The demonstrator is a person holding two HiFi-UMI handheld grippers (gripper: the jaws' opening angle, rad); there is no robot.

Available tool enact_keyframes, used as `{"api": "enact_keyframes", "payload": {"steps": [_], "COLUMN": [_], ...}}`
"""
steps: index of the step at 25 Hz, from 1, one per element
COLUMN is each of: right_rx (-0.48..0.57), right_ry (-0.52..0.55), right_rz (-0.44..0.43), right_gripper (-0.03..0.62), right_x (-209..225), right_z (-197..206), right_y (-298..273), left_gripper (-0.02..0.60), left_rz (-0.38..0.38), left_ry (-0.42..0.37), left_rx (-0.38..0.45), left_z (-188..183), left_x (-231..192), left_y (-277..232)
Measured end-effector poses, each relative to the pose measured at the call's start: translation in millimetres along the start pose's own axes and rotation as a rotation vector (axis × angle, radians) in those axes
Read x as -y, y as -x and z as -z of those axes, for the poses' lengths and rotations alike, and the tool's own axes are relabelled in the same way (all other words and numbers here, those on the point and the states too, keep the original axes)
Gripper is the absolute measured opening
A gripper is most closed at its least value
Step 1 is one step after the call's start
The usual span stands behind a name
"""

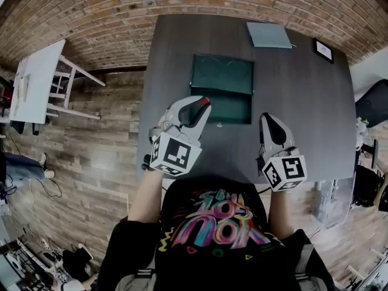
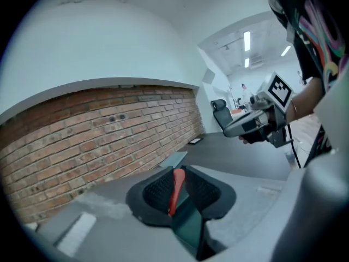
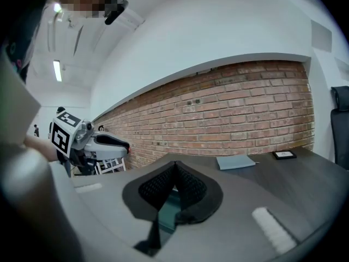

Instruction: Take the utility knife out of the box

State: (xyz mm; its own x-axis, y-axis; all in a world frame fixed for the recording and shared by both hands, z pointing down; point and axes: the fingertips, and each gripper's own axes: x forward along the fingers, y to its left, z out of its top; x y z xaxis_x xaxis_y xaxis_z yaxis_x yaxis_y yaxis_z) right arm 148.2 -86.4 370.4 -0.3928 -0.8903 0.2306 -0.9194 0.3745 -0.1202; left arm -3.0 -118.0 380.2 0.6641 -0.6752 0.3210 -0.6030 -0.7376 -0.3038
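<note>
The left tongs [image 1: 197,109] are closed on the utility knife [image 2: 175,189]. Its red body stands between the two jaws, held above the near edge of the open green box [image 1: 222,73] on the tabletop [image 1: 303,102]. The right tongs [image 1: 270,122] hover beside the box, jaws together and holding nothing. I judge the taking-out step almost finished, because the knife seems clear of the box. The next move needs a firm grip while the knife is carried aside and laid on the tabletop.

Brick wall [image 1: 109,17], wood floor [image 1: 103,162], dark table [image 1: 303,120], possibly desk [image 1: 36,80].
</note>
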Motion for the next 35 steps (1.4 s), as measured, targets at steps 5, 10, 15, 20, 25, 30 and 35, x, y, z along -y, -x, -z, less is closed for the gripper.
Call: {"api": "enact_keyframes", "payload": {"steps": [5, 10, 15, 20, 25, 30, 35], "right_rx": [0.007, 0.016, 0.019, 0.024, 0.024, 0.022, 0.022], "right_ry": [-0.001, -0.004, -0.005, -0.013, -0.006, -0.006, -0.012], "right_rz": [0.005, 0.013, 0.017, 0.014, 0.000, 0.000, 0.006], "right_gripper": [0.000, 0.000, 0.000, 0.000, 0.000, -0.002, -0.002], "right_x": [1.3, 3.5, 4.2, 4.5, 3.2, 2.4, 2.1], "right_z": [-1.9, -4.0, -4.9, -5.4, -6.0, -6.1, -5.7], "right_y": [4.0, 6.9, 8.4, 9.8, 9.9, 9.1, 8.5], "left_gripper": [0.071, 0.071, 0.071, 0.071, 0.072, 0.072, 0.072], "left_rz": [-0.114, -0.199, -0.190, -0.159, -0.153, -0.146, -0.139], "left_ry": [0.133, 0.343, 0.411, 0.405, 0.407, 0.401, 0.400], "left_rx": [0.107, 0.159, 0.169, 0.136, 0.138, 0.138, 0.138], "left_z": [-16.6, -11.0, -0.4, 5.7, 4.5, 3.1, 2.4], "left_x": [-23.3, -37.2, -32.7, -24.5, -23.4, -21.9, -21.2], "left_y": [24.9, 42.1, 46.1, 41.3, 38.5, 37.1, 36.6]}}
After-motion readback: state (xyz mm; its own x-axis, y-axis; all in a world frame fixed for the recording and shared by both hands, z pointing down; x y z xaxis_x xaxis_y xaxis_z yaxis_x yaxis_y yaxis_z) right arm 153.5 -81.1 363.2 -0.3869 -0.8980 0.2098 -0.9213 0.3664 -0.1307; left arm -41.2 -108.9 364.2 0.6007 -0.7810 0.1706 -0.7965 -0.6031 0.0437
